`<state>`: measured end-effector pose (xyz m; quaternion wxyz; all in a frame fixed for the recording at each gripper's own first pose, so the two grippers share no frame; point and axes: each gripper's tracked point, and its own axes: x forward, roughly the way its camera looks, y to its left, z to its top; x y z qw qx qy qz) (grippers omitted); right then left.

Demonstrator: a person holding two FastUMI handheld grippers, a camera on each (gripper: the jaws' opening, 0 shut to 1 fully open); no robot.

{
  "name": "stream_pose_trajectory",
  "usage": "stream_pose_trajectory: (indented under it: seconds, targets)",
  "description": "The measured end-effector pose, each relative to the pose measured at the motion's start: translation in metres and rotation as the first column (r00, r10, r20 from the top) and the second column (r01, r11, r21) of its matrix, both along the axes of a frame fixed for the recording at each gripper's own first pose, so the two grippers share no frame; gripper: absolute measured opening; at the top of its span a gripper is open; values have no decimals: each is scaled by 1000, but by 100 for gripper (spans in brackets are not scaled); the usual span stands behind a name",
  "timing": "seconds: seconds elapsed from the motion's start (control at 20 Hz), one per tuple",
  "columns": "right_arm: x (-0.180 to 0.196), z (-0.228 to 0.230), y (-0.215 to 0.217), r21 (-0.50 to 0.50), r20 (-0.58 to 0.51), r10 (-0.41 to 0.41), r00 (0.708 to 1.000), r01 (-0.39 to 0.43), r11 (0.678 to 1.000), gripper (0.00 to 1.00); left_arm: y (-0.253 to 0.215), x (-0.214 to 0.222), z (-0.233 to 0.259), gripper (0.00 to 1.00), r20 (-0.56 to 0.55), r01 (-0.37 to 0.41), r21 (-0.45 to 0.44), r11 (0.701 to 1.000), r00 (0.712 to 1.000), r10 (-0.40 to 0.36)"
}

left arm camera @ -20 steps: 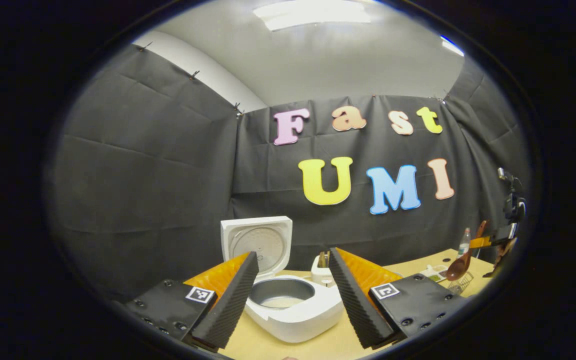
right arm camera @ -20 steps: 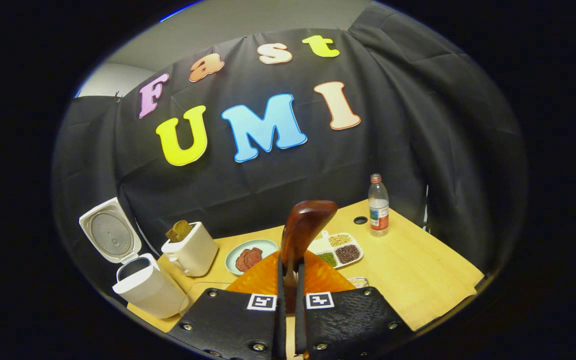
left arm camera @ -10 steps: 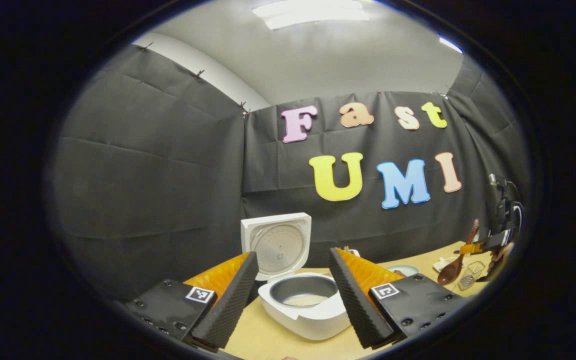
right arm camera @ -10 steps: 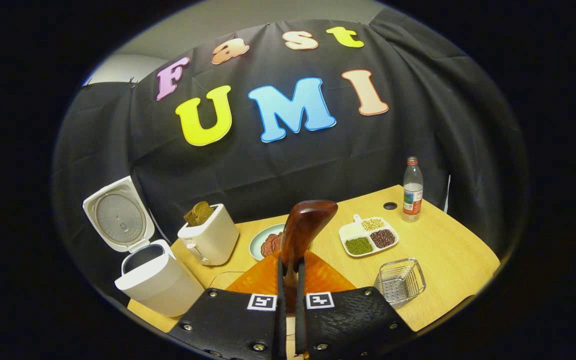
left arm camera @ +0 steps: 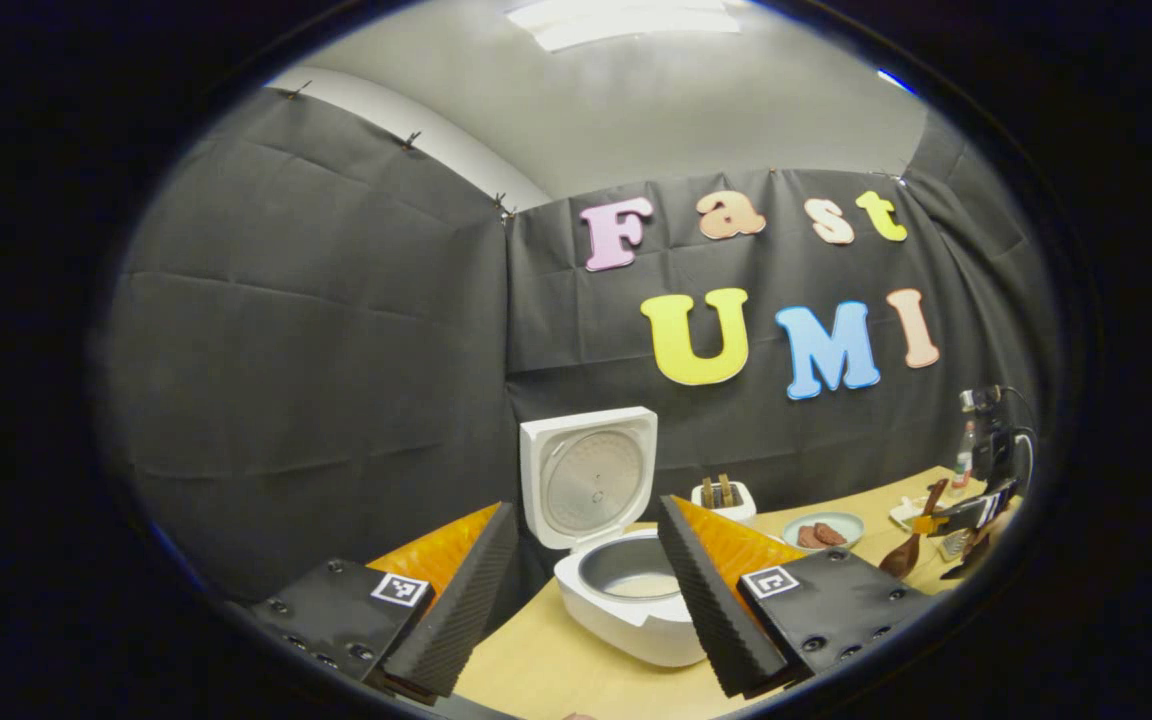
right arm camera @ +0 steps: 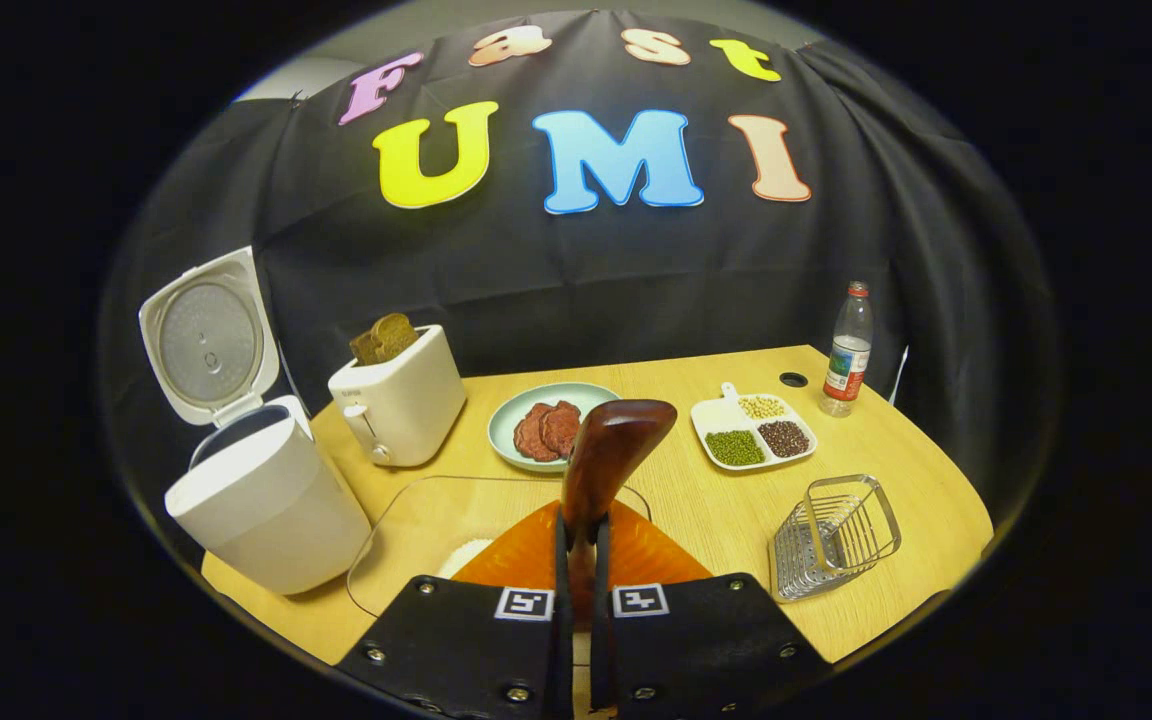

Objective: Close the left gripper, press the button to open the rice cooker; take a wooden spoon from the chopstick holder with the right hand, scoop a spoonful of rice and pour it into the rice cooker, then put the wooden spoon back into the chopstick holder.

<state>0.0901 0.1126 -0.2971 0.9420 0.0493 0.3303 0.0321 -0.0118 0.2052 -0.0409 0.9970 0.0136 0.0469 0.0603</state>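
While the right gripper pinches the spoon above the glass tray at the table's near edge, the holder sits near-right, the cooker stands open at left, and the left gripper hangs spread.

One rice cooker, lid up, stands left of the right tool. One toaster holds two slices of toast. One plate ahead of the tool carries two reddish slices. One divided dish to the right has three fillings. One bottle, one wire chopstick holder, one clear tray and one wooden spoon complete the count. Tools: two, the left tool being the second.
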Motion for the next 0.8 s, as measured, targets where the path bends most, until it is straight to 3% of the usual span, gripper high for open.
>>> stream_pose_trajectory:
  seconds: [0.35, 0.65, 0.8]
  targets:
    - [-7, -8, 40, -14, -18, 66, 998, -66, 998, 7, 11, 5, -6, 98, -7, -2, -6, 1000, 1000, 2]
    - [-14, -11, 73, 94, -57, 68, 996, -63, 994, 7, 15, 7, -7, 98, -8, 6, 1, 1000, 1000, -6]
    - [-18, -11, 82, 189, -84, 40, 996, -24, 982, 7, 19, 5, -10, 100, -11, 0, -4, 1000, 1000, 0]
